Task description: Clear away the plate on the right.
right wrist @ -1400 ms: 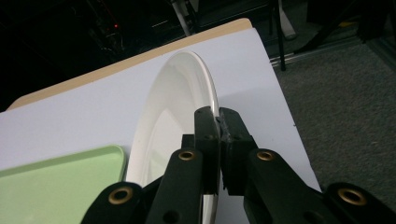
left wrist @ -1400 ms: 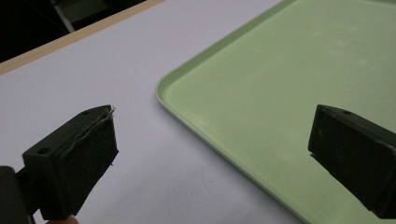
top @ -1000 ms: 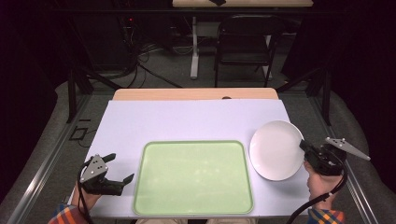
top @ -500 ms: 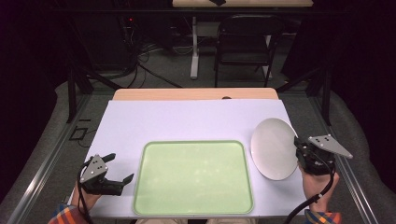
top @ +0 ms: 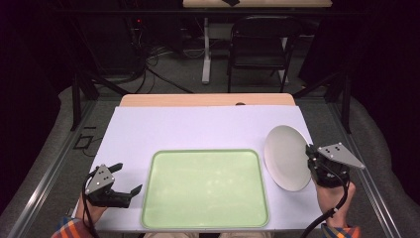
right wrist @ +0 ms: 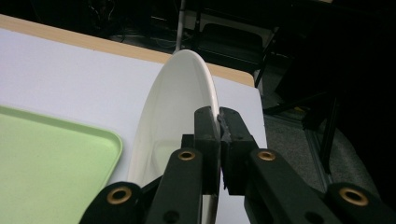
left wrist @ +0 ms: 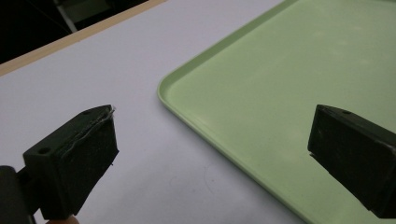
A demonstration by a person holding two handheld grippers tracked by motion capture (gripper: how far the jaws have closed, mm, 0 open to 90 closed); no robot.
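Landmark for all positions: green tray (top: 205, 187), lying flat at the near middle of the white table cover (top: 198, 129).

Right gripper (top: 309, 158): just off the tray's right edge, held in the person's right hand (top: 331, 201). In the right gripper view the 2 black jaws are pressed together on the rim of the white plate (right wrist: 182, 116), 1 pad on the inner face and 1 on the outer, with only the rim's thickness between them. Grip point is on the plate's right edge as seen from the high view.

White plate (top: 287, 157): right of the tray, close to its far right corner. It is tilted steeply, its hollow face turned toward the tray and its gripped edge raised. In the high view it reads as a narrow oval. Whether the lower edge touches the table cover or the tray rim I cannot tell. In the right gripper view the tray's corner (right wrist: 56, 154) sits just left of the plate's lower part.

Left gripper (top: 128, 179): left of the tray, near its near left corner, held in the person's left hand (top: 94, 210). Jaws stand wide apart with nothing between them. In the left gripper view (left wrist: 210, 158), 1 jaw hangs over the white cover and the other over the tray's green surface (left wrist: 289, 84); the tray's rounded corner lies between them. No contact with the tray is visible.

The tray's surface is bare.
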